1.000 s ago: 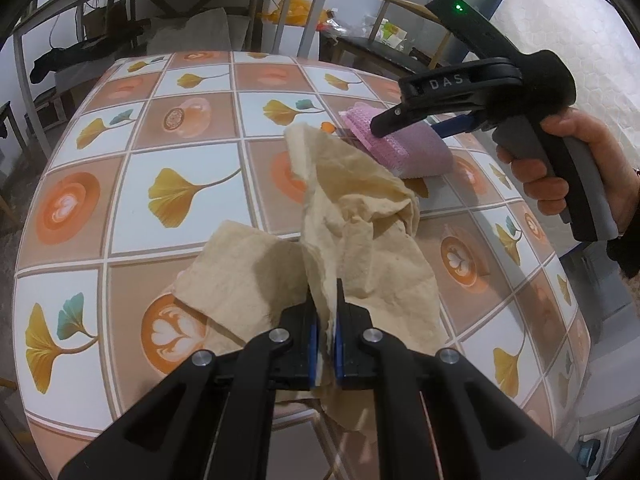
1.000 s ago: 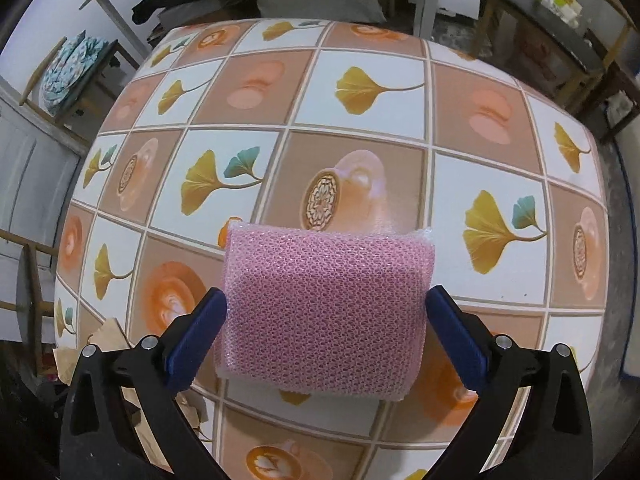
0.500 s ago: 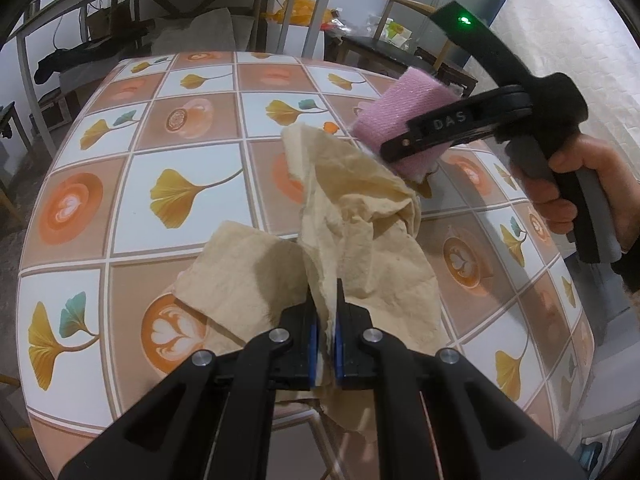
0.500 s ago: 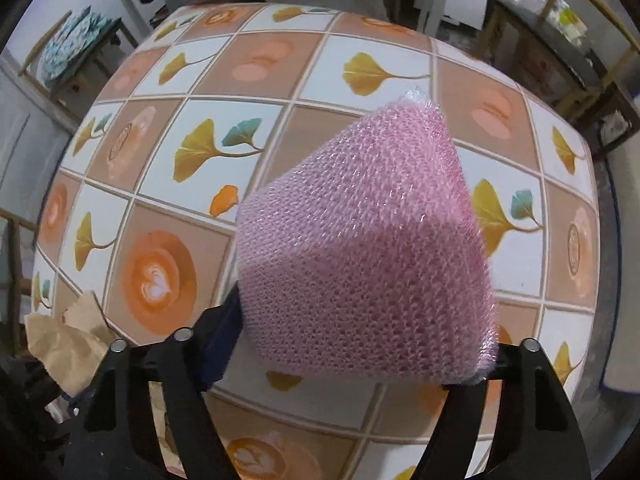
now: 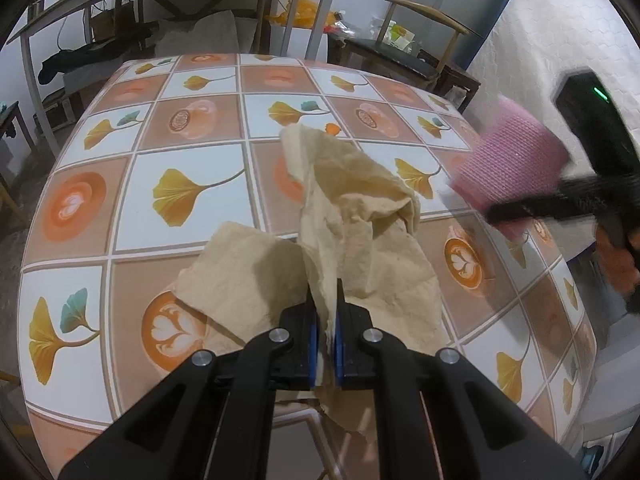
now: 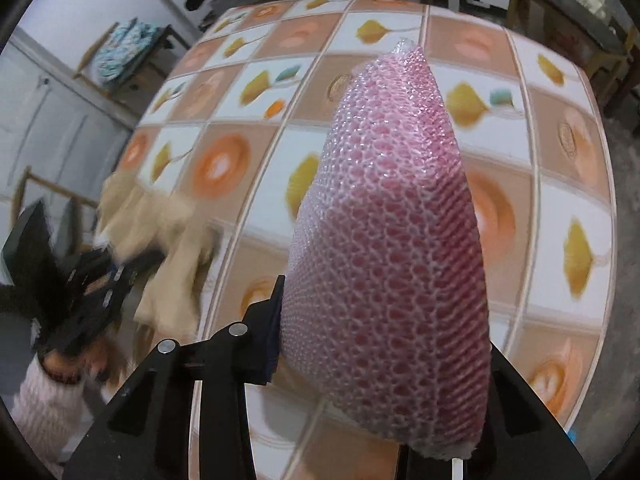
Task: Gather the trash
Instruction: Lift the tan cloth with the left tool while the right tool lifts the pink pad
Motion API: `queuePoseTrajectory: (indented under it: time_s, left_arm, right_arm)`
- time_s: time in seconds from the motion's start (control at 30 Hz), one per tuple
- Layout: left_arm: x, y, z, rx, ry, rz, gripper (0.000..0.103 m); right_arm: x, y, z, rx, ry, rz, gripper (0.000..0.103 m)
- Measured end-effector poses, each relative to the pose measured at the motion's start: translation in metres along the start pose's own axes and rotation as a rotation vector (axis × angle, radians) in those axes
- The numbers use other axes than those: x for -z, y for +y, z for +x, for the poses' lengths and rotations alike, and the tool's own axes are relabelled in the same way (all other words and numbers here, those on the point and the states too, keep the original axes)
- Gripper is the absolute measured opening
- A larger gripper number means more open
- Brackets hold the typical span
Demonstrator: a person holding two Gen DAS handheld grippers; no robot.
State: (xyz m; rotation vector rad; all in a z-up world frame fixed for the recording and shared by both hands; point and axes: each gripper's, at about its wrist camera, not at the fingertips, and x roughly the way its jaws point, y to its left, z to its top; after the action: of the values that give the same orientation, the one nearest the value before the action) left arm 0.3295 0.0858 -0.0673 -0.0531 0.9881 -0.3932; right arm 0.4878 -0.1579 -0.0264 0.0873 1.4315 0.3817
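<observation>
The left gripper (image 5: 325,334) is pressed together on a fold of the tan paper (image 5: 352,216), which rises crumpled from the tiled table (image 5: 188,168) near its front edge. To the right, the right gripper (image 6: 380,344), whose jaws have just been closing, squeezes the pink wrap (image 6: 392,240) into a tall wedge, lifted clear of the table. Beyond stands a chair (image 5: 416,52).

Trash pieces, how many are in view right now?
2. A crumpled tan paper lies on the patterned table, pinched at its near edge by the left hand-held gripper. A pink bubble-wrap piece is squeezed in the right hand-held gripper, off the table. More may be hidden.
</observation>
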Motion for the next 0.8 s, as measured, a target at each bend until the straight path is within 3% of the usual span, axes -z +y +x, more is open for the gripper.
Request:
queuePoseTrajectory:
  time_s: [0.3,0.63,0.8]
  left_arm:
    - [0.009,-0.013,-0.006,0.006,-0.004,0.011,0.005]
    - [0.036,-0.063,-0.033,0.003,-0.026,0.094,0.004]
    - [0.051,-0.099,-0.048,-0.009,-0.045,0.169,0.005]
  right_arm:
    - [0.091,-0.002,-0.031,-0.015,-0.097,0.065,0.031]
    - [0.145,-0.007,-0.047,0.004,-0.172,0.146,0.031]
    - [0.155,-0.006,-0.052,0.014,-0.197,0.173,0.031]
